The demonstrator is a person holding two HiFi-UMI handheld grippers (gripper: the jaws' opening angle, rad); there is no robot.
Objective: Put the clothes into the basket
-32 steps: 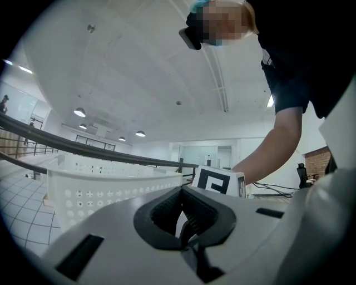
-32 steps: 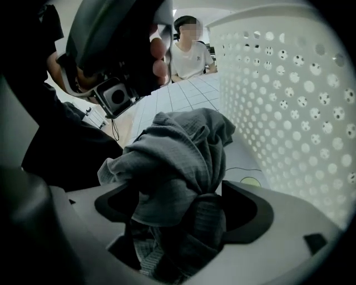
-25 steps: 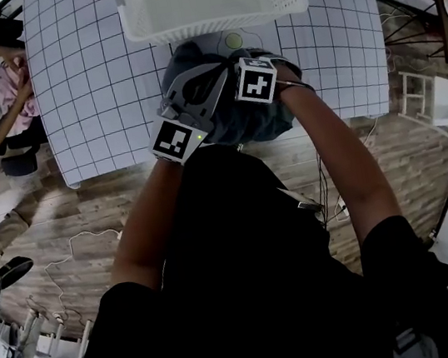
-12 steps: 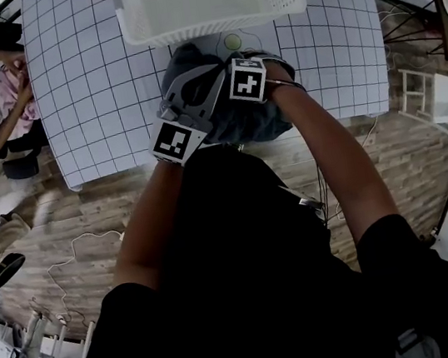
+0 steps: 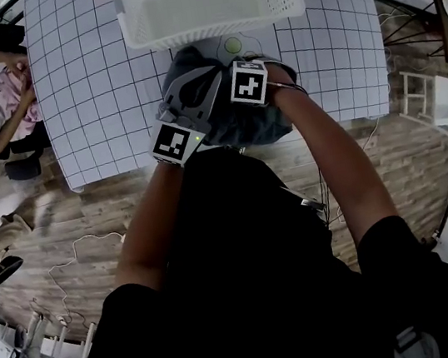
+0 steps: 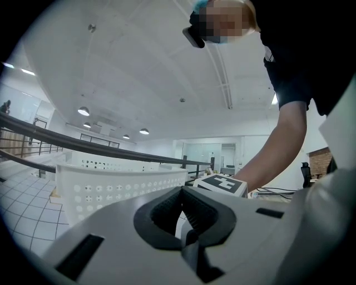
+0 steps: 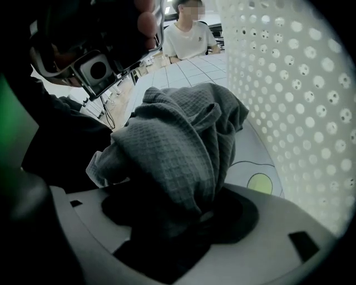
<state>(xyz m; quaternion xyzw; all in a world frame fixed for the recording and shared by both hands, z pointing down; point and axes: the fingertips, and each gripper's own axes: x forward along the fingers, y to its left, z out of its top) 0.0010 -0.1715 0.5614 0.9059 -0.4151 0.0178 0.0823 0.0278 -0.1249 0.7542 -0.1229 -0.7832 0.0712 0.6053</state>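
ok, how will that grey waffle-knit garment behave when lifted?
Likely floppy: the grey garment sits in soft folds, so it should drape and dangle. Probably light, and its waffle texture looks grippy, not slippery. Trailing ends might catch the basket rim.

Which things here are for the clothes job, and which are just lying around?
For the job: grey waffle-knit garment; white perforated basket; right gripper, its jaws just closing on the garment.
Just lying about: loose cables on the floor; seated person beside the table.
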